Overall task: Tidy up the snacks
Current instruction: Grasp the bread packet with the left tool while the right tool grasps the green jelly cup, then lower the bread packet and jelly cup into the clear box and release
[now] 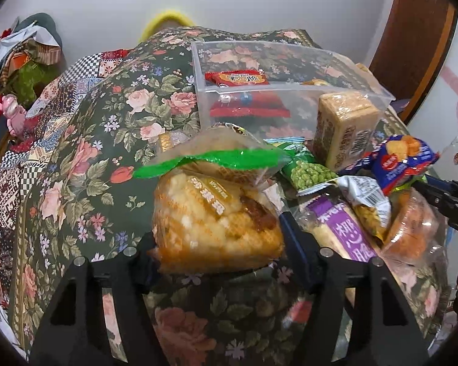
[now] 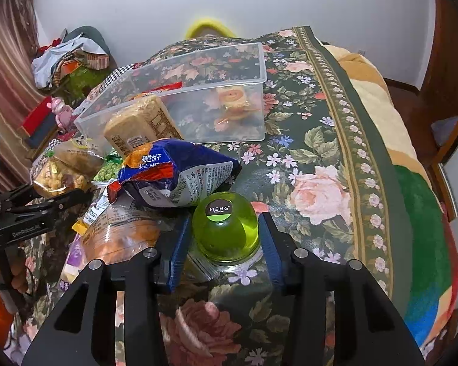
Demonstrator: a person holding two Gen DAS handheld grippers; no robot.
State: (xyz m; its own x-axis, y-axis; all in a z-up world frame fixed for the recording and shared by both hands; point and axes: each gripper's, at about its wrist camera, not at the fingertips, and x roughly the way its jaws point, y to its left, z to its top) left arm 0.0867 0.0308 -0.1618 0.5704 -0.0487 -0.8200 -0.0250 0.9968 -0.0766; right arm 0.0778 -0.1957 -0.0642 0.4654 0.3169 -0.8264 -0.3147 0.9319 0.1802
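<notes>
Where the left gripper (image 1: 218, 241) is seen from its own camera, a clear wrapped pack of golden rice crackers with a green sealed edge (image 1: 213, 210) is held clamped between its narrowed fingers, lifted above the dark green floral tablecloth (image 1: 85, 158). In the right wrist view, the right gripper (image 2: 226, 231) is shown closed against a translucent green jelly cup with a round black label (image 2: 225, 228), which sits on the cloth. Just beyond it a crumpled blue and orange biscuit bag (image 2: 174, 177) is heaped on the snack pile. A tan cracker brick in clear wrap (image 1: 345, 128) leans against the clear plastic rectangular bin (image 1: 198, 79). Only the left view shows a red flat packet (image 1: 236, 77) inside the bin and a green pea packet (image 1: 308, 172); only the right view shows round cookies (image 2: 233, 100) at the bin's far end.
</notes>
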